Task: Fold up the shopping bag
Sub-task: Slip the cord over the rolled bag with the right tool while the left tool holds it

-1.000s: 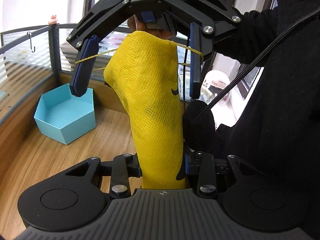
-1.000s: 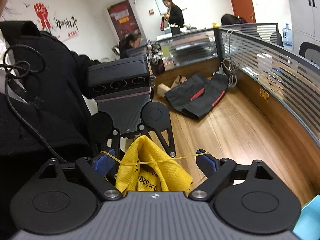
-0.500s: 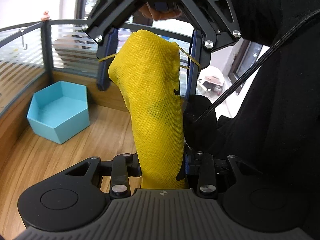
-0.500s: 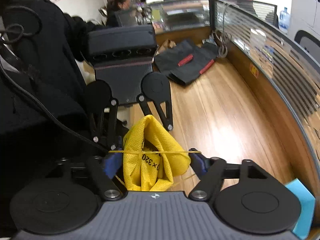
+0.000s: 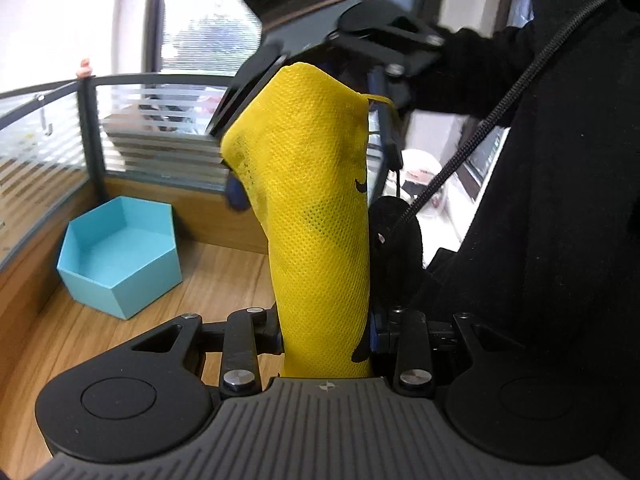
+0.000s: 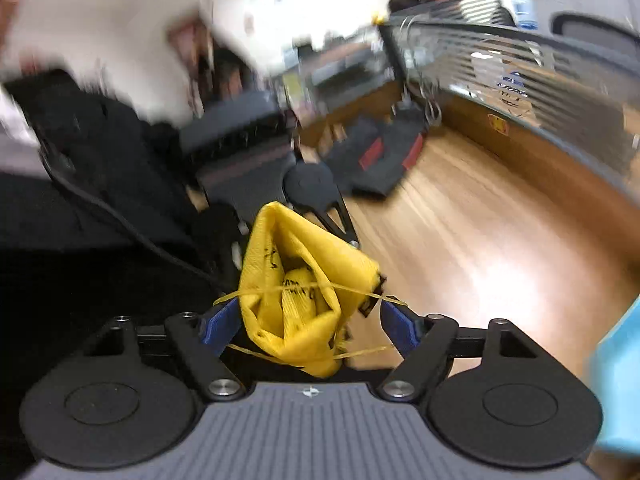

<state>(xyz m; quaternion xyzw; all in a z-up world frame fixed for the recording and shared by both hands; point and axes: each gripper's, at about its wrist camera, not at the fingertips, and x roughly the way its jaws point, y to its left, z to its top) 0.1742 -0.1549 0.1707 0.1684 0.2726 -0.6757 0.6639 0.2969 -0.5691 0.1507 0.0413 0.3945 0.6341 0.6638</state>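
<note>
A rolled yellow shopping bag [image 5: 320, 216] is held above the counter [image 5: 120, 336], gripped by the left gripper [image 5: 326, 336]. The right gripper [image 6: 310, 320], fingers spread, stretches a rubber band [image 6: 360, 292] around it; keeping the band taut and centred should prevent slipping.

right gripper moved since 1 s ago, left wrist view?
Yes. The right gripper has swung further over the yellow bag's top, up and right relative to the glass partition.
</note>
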